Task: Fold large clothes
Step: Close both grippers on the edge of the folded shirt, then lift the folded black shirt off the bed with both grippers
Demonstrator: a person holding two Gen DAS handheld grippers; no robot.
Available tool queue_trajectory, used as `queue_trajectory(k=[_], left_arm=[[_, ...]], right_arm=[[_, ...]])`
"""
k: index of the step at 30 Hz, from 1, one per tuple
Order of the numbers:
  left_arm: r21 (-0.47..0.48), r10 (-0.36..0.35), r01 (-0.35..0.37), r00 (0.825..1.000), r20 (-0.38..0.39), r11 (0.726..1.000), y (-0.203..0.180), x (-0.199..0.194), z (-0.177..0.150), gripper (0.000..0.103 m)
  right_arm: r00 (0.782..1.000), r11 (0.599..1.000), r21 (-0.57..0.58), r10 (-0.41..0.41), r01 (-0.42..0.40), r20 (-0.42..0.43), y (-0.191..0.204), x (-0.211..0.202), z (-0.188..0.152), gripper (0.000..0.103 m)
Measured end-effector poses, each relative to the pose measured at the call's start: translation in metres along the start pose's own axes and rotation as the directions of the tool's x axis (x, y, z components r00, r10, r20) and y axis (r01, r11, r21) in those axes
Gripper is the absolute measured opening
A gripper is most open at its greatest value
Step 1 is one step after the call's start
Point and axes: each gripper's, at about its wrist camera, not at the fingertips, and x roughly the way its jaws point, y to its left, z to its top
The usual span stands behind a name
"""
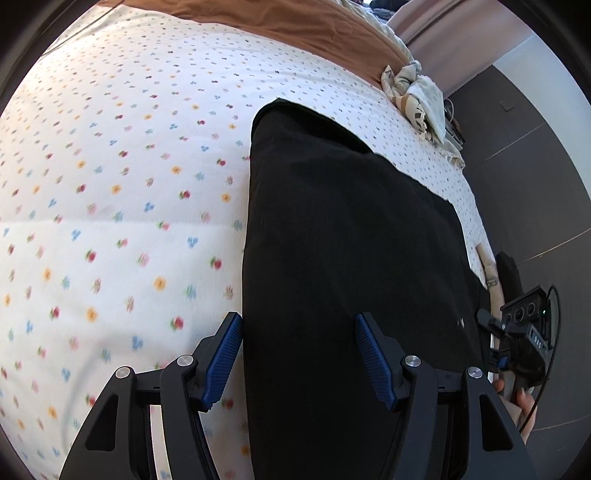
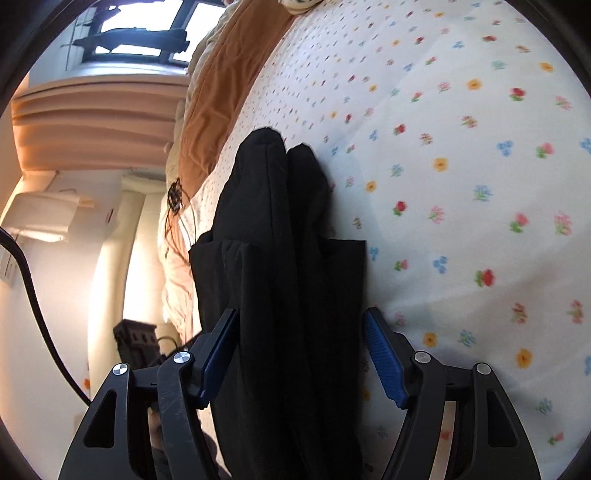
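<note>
Both sets of fingers, left gripper (image 1: 298, 360) and right gripper (image 2: 300, 356), stand spread, pinching nothing, astride the black trousers (image 1: 343, 236) lying on the floral bedsheet (image 1: 122, 192); a clean fold likely needs matched grips on its edges.

Floral bedspread (image 1: 110, 184), peach curtain (image 2: 92, 122), bright window (image 2: 140, 22).

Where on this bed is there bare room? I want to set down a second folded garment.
The flowered sheet lies bare from the black garment across to the brown blanket. It is crowded where crumpled cloths sit at the bed's edge beside the blanket, and where both grippers hang open over the garment.
</note>
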Motion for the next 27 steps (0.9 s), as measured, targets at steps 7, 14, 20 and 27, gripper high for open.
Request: queue_trajectory(k=[7, 14, 20, 27], left_arm=[[-0.051, -0.011, 0.011, 1.0, -0.009, 0.999, 0.0, 0.011, 0.015, 0.052], [-0.04, -0.015, 0.016, 1.0, 0.026, 0.999, -0.011, -0.011, 0.01, 0.031], [-0.016, -0.048, 0.05, 0.995, 0.082, 0.999, -0.028, -0.05, 0.003, 0.028], [0.032, -0.108, 0.104, 0.983, 0.149, 0.994, -0.054, -0.103, -0.009, 0.028]], right_arm=[[0.994, 0.997, 0.031, 0.07, -0.068, -0.08, -0.003, 0.025, 0.017, 0.045], [0.996, 0.989, -0.122, 0.079, -0.082, -0.031, 0.031, 0.013, 0.006, 0.017], [0.997, 0.978, -0.194, 0.077, -0.074, 0.01, 0.074, -0.013, -0.009, 0.017], [0.992, 0.964, -0.253, 0.098, -0.077, 0.075, 0.114, -0.059, -0.021, 0.017]])
